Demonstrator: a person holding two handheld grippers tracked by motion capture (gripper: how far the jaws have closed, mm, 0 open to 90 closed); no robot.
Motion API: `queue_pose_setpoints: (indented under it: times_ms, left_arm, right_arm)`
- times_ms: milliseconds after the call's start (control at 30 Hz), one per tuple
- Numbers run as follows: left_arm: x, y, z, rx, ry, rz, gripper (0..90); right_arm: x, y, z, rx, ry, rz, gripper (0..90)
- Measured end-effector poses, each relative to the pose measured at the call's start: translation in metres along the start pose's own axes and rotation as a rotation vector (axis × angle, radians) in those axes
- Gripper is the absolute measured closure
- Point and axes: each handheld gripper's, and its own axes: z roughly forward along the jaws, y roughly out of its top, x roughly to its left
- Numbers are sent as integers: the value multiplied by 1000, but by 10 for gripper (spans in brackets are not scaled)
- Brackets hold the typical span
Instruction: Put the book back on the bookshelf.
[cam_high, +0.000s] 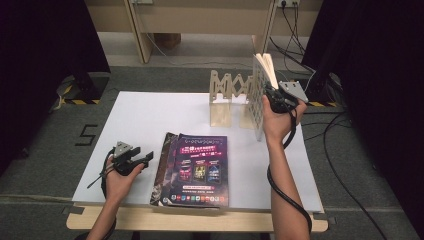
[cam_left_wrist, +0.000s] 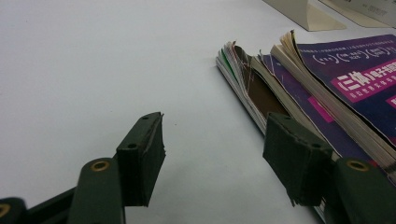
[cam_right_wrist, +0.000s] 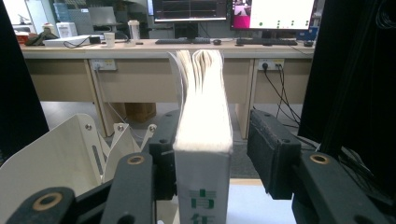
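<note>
A white book (cam_high: 260, 100) stands upright on the white board (cam_high: 140, 120), at the right end of a cream zigzag book rack (cam_high: 227, 97). My right gripper (cam_high: 274, 97) is around its spine edge from the right. In the right gripper view the book (cam_right_wrist: 203, 121) sits between the jaws of my right gripper (cam_right_wrist: 215, 140): the left pad lies against it and the right pad stands apart, so the gripper is open. A stack of purple-covered books (cam_high: 197, 167) lies flat at the front middle. My left gripper (cam_high: 144, 160) rests open just left of the stack (cam_left_wrist: 327, 93), with nothing between its fingers (cam_left_wrist: 217, 156).
The rack (cam_right_wrist: 60, 158) has free slots left of the book. Cables (cam_high: 345, 150) run over the carpet on the right. Dark curtains hang on both sides. Desk legs (cam_high: 137, 35) stand behind the table. A tape mark (cam_high: 86, 134) lies on the floor at the left.
</note>
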Motion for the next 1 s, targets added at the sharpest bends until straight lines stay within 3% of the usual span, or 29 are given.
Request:
queue_pose_setpoints:
  times_ms: [1000]
  left_arm:
    - [0,0,0,4,1,-2,375]
  right_arm:
    - [2,-9,-22,5,24,-3,553]
